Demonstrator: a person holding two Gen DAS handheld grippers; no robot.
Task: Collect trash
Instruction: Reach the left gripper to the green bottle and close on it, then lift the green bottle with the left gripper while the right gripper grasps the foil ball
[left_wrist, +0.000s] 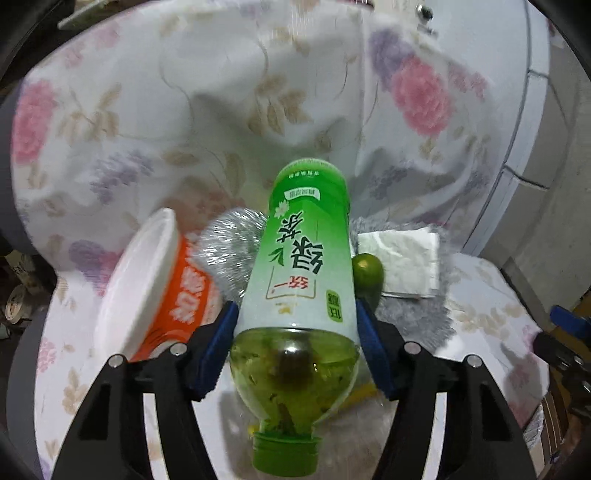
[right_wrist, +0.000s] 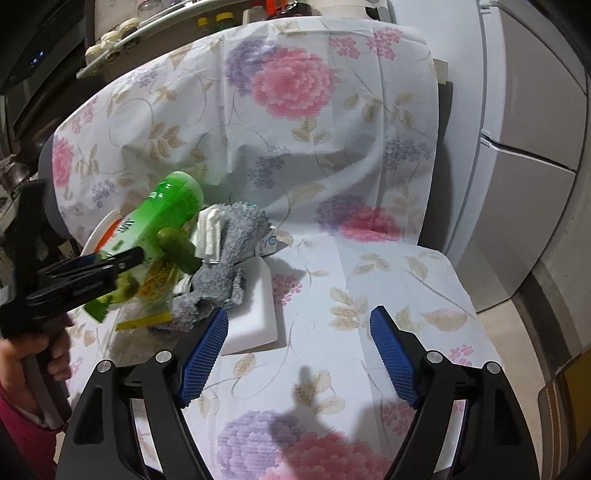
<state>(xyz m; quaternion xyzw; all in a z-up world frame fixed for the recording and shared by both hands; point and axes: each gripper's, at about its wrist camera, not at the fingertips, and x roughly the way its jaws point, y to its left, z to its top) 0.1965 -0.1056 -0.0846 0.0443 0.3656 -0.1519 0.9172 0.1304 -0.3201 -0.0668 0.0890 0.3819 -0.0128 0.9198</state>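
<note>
My left gripper (left_wrist: 295, 306) is shut on a green tea bottle (left_wrist: 306, 258). Its blue pads press the bottle's sides, and the cap points toward the camera. In the right wrist view the bottle (right_wrist: 166, 214) hangs tilted over a pile of trash at the left, held by the left gripper (right_wrist: 92, 266). The pile holds an orange and white paper bowl (left_wrist: 147, 288), silver tinsel (left_wrist: 229, 240), a green lime (left_wrist: 367, 269), a white tissue (left_wrist: 402, 262), a grey fuzzy cloth (right_wrist: 229, 258) and a yellow wrapper (right_wrist: 147, 321). My right gripper (right_wrist: 299, 314) is open over the floral cloth with nothing between its fingers.
A white foam block (right_wrist: 255, 314) lies just beyond my right gripper's left finger. The floral cloth (right_wrist: 332, 147) drapes a seat and its backrest. A white appliance (right_wrist: 535, 110) stands at the right, shelves with jars at the back left. A person's hand (right_wrist: 22, 354) holds the left gripper's handle.
</note>
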